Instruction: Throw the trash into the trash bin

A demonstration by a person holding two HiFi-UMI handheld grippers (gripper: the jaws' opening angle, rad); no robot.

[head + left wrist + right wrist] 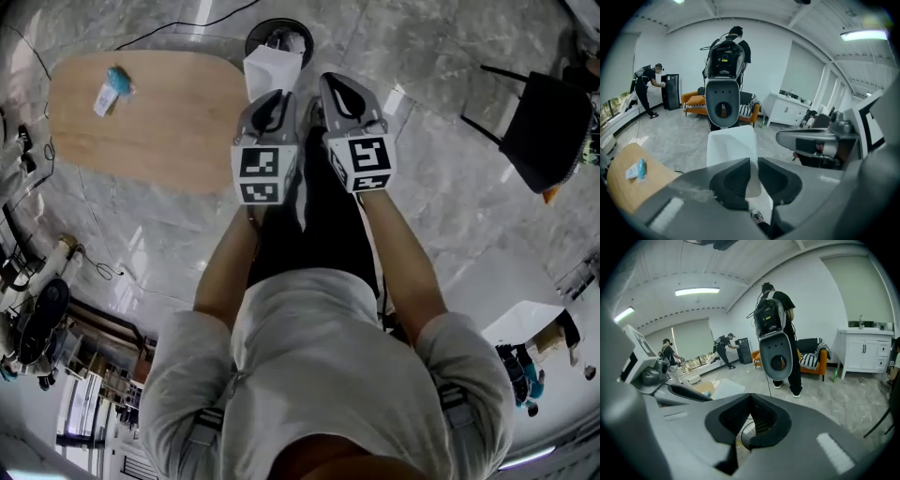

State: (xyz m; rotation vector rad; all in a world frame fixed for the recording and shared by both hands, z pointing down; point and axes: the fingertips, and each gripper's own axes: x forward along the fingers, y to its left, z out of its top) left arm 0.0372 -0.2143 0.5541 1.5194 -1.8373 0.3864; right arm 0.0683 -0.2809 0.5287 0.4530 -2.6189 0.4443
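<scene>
Because the trash (111,89) shows only as a small blue piece and a flat white packet lying together, we can't be sure what either is made of. They rest on top of the wooden table (159,131), near its left end in the head view. We judge both light and easily crushed. The packet is probably thin and limp, so we would pinch it at an edge. The blue piece looks rounder and would take a grip across its middle.

The table is a smooth oval of pale wood on a glossy grey stone floor (450,216). Just off the table's right end stands the trash bin (272,66), white, straight-walled and plastic-looking.

Both grippers hang to the right of the table, well apart from the trash. Our left gripper (754,161) has its dark ribbed pads a thin slit apart, with nothing between them. Our right gripper (750,397) is closed, tips touching, and empty.
</scene>
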